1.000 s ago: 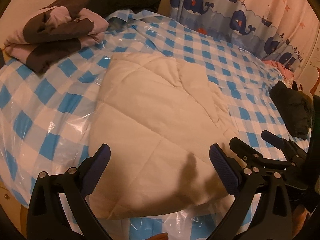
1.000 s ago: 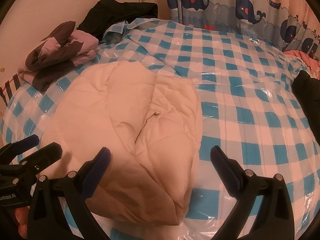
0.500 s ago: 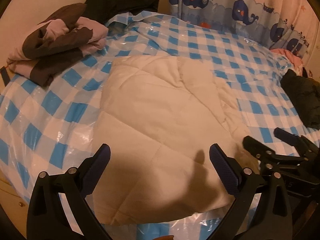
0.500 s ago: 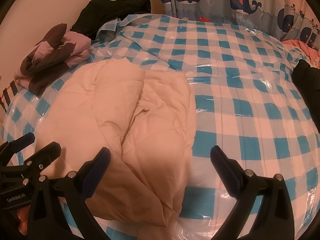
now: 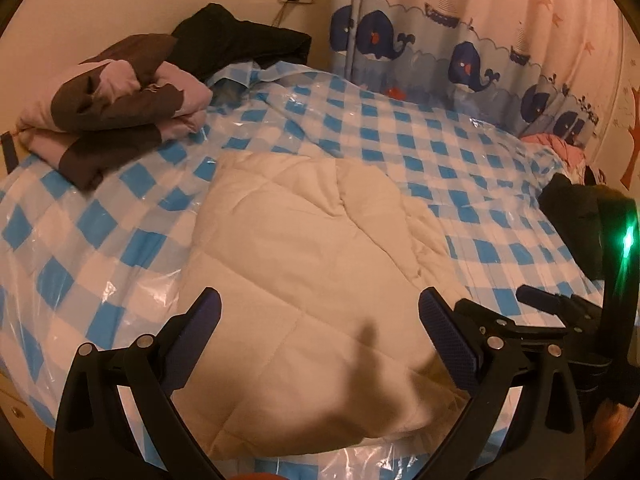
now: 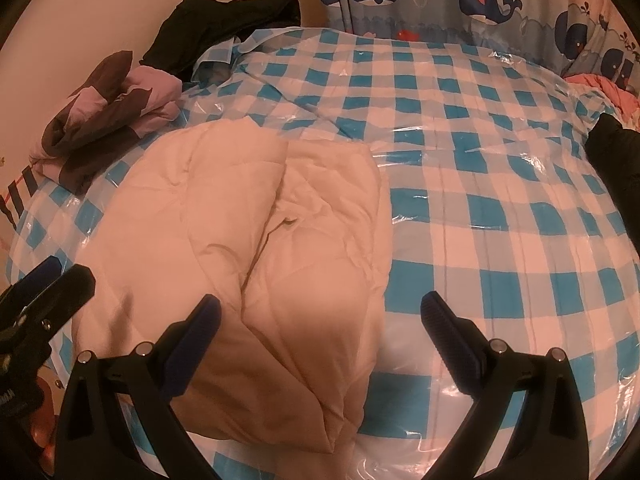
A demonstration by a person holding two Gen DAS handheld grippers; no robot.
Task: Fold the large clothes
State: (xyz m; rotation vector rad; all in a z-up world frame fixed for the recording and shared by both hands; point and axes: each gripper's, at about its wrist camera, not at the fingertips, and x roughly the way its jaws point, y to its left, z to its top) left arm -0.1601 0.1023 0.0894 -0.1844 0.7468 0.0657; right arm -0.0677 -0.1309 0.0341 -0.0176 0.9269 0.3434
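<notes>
1. While no box, basket or bin shows in either view, the bed (image 5: 392,140) serves as the holding surface: it wears a blue-and-white checked cover under a sheet of clear, shiny plastic, and everything lies on top of it.
2. On it rest the cream quilted garment (image 5: 304,264), a folded pink-and-brown bundle (image 5: 108,120) near the far left corner, a black garment (image 5: 240,40) against the wall behind that bundle, a dark garment (image 5: 576,216) at the right edge, and a bit of pink cloth (image 6: 608,88) beside the whale-print curtain (image 5: 460,52).
3. That cream garment lies on the near left part of the bed, well apart from the other clothes, already folded into a thick, puffy, roughly rectangular pad.
4. Stitched quilting lines cross its flat left portion; along its right side a narrower layer is folded over, leaving a creased, wrinkled seam down the middle (image 6: 276,216).
5. Its near edge reaches close to the bed's front edge, with plastic showing below it.
6. Above the garment's near left part hangs the left gripper (image 5: 320,312), jaws spread wide, holding nothing.
7. Over the near right edge hangs the right gripper (image 6: 320,316), jaws likewise wide apart and empty.
</notes>
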